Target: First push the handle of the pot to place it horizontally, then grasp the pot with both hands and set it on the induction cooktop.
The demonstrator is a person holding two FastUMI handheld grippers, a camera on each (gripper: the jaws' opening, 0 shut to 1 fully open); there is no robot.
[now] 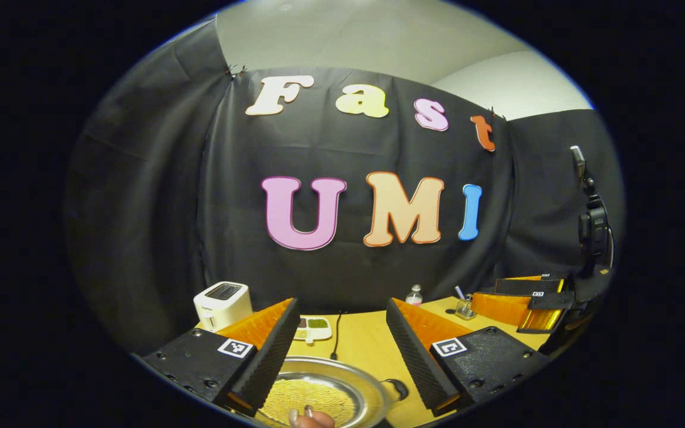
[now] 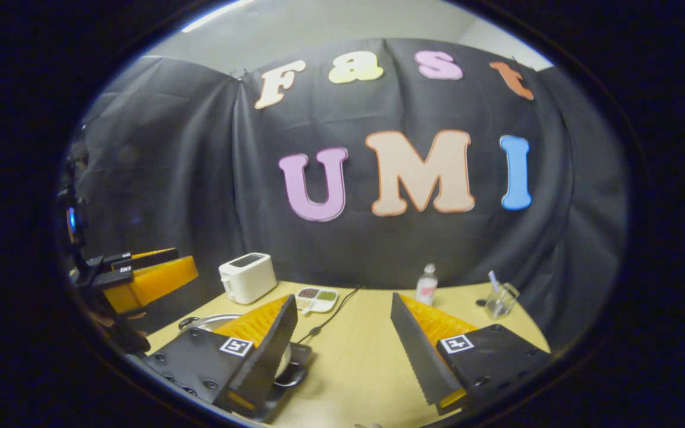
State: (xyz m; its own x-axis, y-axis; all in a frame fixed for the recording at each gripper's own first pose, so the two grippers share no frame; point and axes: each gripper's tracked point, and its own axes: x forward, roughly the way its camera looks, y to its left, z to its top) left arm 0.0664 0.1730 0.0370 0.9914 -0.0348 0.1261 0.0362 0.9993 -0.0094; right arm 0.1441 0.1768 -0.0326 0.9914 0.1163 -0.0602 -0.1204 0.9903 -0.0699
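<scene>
A silver pot [image 1: 319, 392] with yellowish grains inside lies low in the left gripper view, under and between the fingers of my left gripper [image 1: 342, 306], which is open and holds nothing. A dark loop handle [image 1: 399, 389] sticks out at the pot's right side. A fingertip [image 1: 310, 419] shows at the pot's near rim. In the right gripper view the pot [image 2: 206, 322] is mostly hidden behind the left finger of my right gripper [image 2: 342, 300], which is open and empty. A black flat slab [image 2: 286, 386], apparently the cooktop, shows beneath the pot.
At the back of the yellow table [image 2: 354, 356] stand a white toaster [image 2: 247, 276], a divided dish [image 2: 317, 299], a small bottle [image 2: 427, 284] and a glass cup [image 2: 500, 302]. A black cable [image 2: 330, 315] runs across the table. The other gripper [image 2: 140, 276] hangs at the left.
</scene>
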